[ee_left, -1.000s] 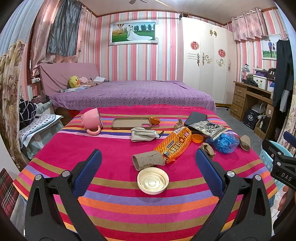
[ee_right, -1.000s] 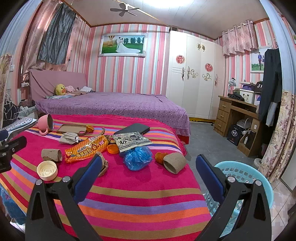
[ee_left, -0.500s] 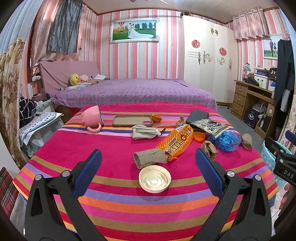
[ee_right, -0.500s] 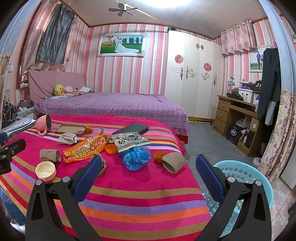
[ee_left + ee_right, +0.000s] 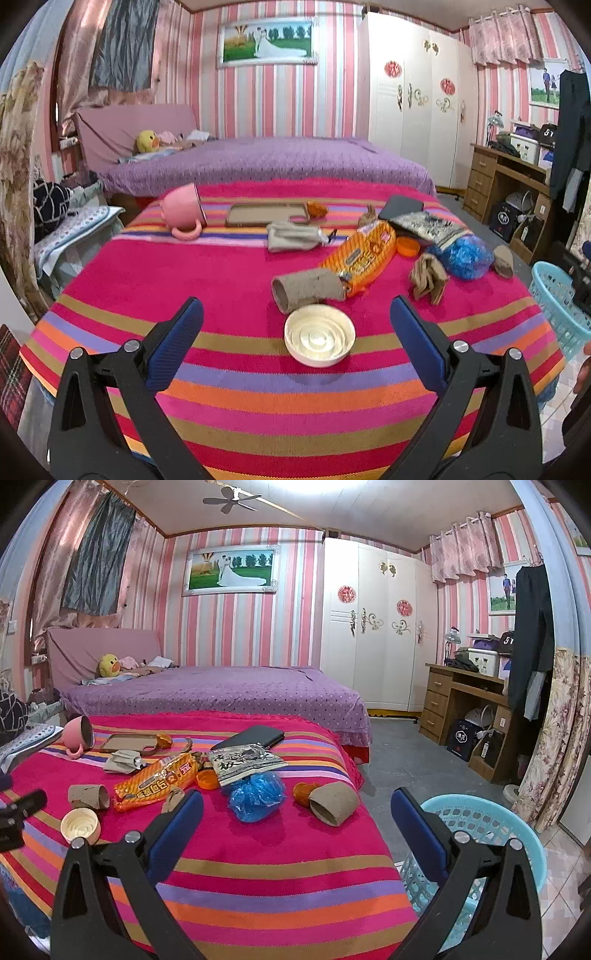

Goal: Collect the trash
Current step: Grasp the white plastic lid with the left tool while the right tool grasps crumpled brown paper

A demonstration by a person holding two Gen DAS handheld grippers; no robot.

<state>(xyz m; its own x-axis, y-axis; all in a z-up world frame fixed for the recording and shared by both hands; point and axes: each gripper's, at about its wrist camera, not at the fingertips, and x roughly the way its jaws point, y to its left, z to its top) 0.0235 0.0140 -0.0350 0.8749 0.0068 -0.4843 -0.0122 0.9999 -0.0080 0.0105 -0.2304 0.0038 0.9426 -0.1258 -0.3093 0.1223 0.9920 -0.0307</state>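
The left claw (image 5: 296, 325) hung open and empty over the striped tabletop (image 5: 184, 266), with a white lid (image 5: 319, 340) lying flat straight ahead between its jaws, nearer than to the right claw (image 5: 296, 812), also open and empty. Just beyond the lid, a cardboard tube (image 5: 306, 290) lay crosswise, mouth leftward. The blue basket (image 5: 480, 834) stood rightward.

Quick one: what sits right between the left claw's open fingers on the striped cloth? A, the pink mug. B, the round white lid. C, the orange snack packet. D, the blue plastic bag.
B: in the left wrist view the round white lid lies centred ahead of the open left claw, nearer than the cardboard tube.
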